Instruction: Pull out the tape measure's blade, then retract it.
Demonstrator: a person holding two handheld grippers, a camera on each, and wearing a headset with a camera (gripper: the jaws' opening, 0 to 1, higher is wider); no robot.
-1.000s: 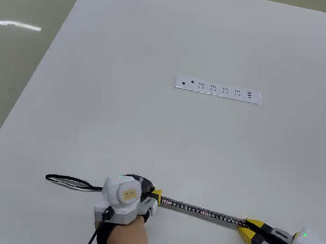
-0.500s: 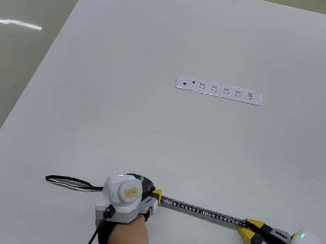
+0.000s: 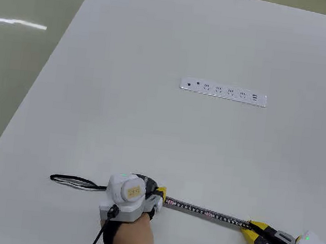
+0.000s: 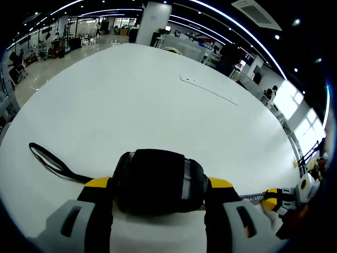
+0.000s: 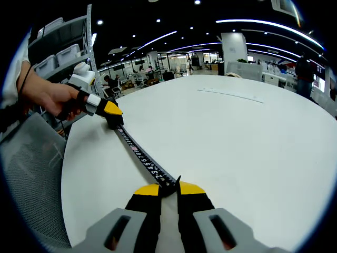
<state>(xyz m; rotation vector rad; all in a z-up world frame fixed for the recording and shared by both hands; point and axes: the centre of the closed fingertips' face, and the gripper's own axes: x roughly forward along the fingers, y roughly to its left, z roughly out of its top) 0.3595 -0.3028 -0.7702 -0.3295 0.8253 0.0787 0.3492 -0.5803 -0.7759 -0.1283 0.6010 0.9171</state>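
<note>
The tape measure's black case [image 4: 155, 180] sits clamped between the yellow-tipped jaws of my left gripper [image 3: 150, 195] near the table's front edge. Its black wrist strap [image 3: 72, 180] trails left on the table. The blade [image 3: 206, 213] lies pulled out to the right along the table, its printed scale showing. My right gripper [image 3: 249, 228] is shut on the blade's end [image 5: 169, 187], at the lower right of the head view. In the right gripper view the blade [image 5: 139, 154] runs away to the left gripper [image 5: 109, 113] and the hand holding it.
A white power strip [image 3: 223, 91] lies flat in the middle of the white table [image 3: 157, 69]. The table's left edge [image 3: 45, 75] drops to a glossy floor. Wide bare tabletop lies between the strip and the grippers.
The whole picture has shifted slightly as the head moved. The blade's span between the two grippers looks slightly longer, the right gripper a little further right.
</note>
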